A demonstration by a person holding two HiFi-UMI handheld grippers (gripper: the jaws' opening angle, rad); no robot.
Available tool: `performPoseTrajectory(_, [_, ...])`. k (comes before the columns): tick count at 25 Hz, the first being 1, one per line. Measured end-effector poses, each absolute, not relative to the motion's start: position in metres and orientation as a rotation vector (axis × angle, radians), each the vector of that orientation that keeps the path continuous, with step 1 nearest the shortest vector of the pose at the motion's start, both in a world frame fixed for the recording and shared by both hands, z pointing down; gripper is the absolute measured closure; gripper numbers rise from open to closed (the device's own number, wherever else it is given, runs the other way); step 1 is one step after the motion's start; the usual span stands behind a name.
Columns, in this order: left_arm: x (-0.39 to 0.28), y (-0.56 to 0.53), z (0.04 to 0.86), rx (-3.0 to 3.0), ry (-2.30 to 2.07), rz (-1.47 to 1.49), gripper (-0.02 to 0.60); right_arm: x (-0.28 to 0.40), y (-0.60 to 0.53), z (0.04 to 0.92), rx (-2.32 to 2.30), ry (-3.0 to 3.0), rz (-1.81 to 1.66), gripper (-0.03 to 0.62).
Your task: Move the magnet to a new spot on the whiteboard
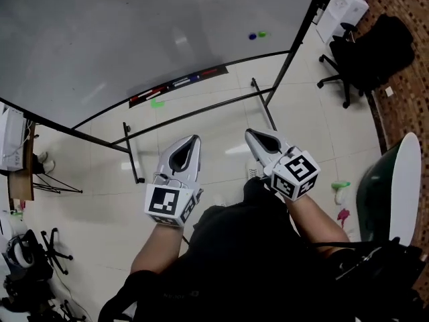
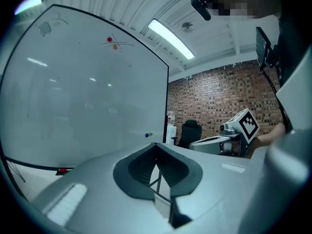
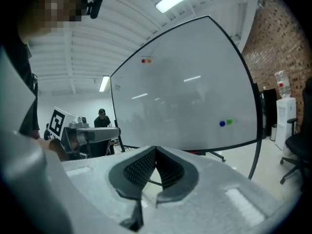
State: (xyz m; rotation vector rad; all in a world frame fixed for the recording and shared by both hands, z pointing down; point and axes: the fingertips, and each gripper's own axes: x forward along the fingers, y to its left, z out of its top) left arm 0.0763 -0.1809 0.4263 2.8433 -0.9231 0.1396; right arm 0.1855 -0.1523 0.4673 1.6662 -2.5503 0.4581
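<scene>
The whiteboard point(image 1: 134, 39) stands on a wheeled frame ahead of me. A blue magnet point(image 1: 253, 36) and a green magnet point(image 1: 262, 34) sit side by side near its lower right corner. They also show in the right gripper view as the blue magnet point(image 3: 222, 124) and green magnet point(image 3: 230, 122). A red magnet point(image 2: 109, 39) and an orange magnet point(image 2: 115, 47) sit high on the board. My left gripper point(image 1: 193, 139) and right gripper point(image 1: 249, 133) are both shut and hold nothing. They are held side by side, well short of the board.
A marker tray point(image 1: 177, 84) runs along the board's lower edge, and the stand's floor bars point(image 1: 201, 109) lie in front of me. A black office chair point(image 1: 358, 49) stands at the right by a brick wall. A person point(image 3: 101, 118) stands far off.
</scene>
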Motion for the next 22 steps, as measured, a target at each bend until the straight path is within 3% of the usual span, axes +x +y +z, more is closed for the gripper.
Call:
performPoseTrajectory(13, [0.056,-0.097,0.413,2.85,-0.911,0.066,0.565,0.137,-0.043,0.424,1.6,-2.6,0.321,0.594])
performPoseTrajectory(22, [0.101,0.025,0.409,2.822,-0.887,0.049,0.565,0.16,0.083,0.415,1.568,-2.644,0.288,0.594])
